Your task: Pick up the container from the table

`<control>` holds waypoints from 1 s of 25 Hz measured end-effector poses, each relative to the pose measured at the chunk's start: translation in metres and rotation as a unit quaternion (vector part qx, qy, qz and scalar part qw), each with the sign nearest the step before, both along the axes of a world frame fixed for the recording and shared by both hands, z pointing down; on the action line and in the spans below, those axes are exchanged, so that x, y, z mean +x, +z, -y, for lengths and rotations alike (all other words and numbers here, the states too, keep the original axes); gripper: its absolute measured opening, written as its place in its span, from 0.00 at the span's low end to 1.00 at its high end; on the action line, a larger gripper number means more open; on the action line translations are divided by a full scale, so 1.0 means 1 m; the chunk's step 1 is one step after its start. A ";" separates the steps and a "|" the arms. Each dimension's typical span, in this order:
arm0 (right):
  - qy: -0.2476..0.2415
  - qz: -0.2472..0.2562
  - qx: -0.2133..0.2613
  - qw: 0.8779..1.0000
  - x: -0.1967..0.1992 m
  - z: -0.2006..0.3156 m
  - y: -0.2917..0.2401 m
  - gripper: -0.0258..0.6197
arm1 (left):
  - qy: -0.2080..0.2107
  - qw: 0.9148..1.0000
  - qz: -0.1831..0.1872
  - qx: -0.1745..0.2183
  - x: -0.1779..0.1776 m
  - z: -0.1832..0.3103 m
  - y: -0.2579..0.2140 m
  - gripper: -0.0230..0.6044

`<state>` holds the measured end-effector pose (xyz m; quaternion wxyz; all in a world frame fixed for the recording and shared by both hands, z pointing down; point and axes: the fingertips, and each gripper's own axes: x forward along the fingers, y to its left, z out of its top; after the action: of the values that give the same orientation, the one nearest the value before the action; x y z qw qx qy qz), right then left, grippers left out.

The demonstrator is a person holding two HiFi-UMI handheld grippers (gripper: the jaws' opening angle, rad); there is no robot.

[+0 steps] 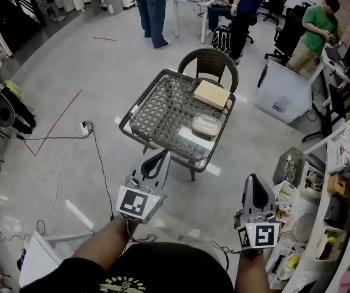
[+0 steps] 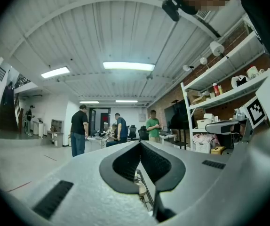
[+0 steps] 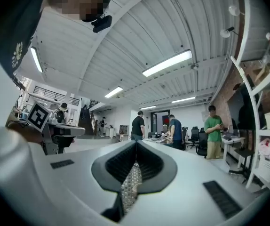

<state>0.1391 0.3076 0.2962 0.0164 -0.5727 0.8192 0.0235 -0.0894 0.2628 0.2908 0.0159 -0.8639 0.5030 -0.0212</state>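
A clear, shallow container (image 1: 206, 126) lies on the right side of a wicker table (image 1: 160, 112) with a glass top, in the head view. Behind it on the same table rests a flat tan box (image 1: 211, 94). My left gripper (image 1: 164, 154) is held low in front of the table's near edge, its jaws shut and empty. My right gripper (image 1: 253, 179) hangs further right and nearer to me, also shut on nothing. In the left gripper view the gripper (image 2: 139, 143) points level across the room. The right gripper (image 3: 136, 142) shows wicker (image 3: 128, 188) through a slit under its jaws.
A wicker chair (image 1: 210, 62) stands behind the table. Cluttered shelves (image 1: 321, 188) line the right side, close to my right gripper. A power strip and cables (image 1: 85, 129) trail over the floor at left. A white cabinet (image 1: 283, 92) and several people are further back.
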 end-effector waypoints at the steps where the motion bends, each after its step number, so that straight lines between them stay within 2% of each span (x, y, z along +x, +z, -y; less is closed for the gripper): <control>1: -0.002 0.002 -0.001 1.000 0.004 0.000 0.000 0.06 | -0.002 1.000 0.000 0.001 0.003 0.000 -0.001 0.05; 11: -0.027 0.013 -0.007 1.000 0.033 -0.003 0.009 0.06 | -0.043 0.999 0.004 0.006 0.010 -0.007 -0.002 0.05; 18: -0.027 0.020 -0.011 0.999 0.027 0.015 0.013 0.06 | -0.031 0.999 0.020 0.006 0.009 0.007 0.005 0.05; 25: -0.020 0.012 -0.013 1.000 0.010 0.053 0.014 0.06 | -0.015 1.000 0.005 -0.004 0.004 0.050 0.012 0.05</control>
<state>0.1495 0.2550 0.3104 0.0190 -0.5566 0.8306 0.0052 -0.0851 0.2130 0.3031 0.0148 -0.8562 0.5157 -0.0276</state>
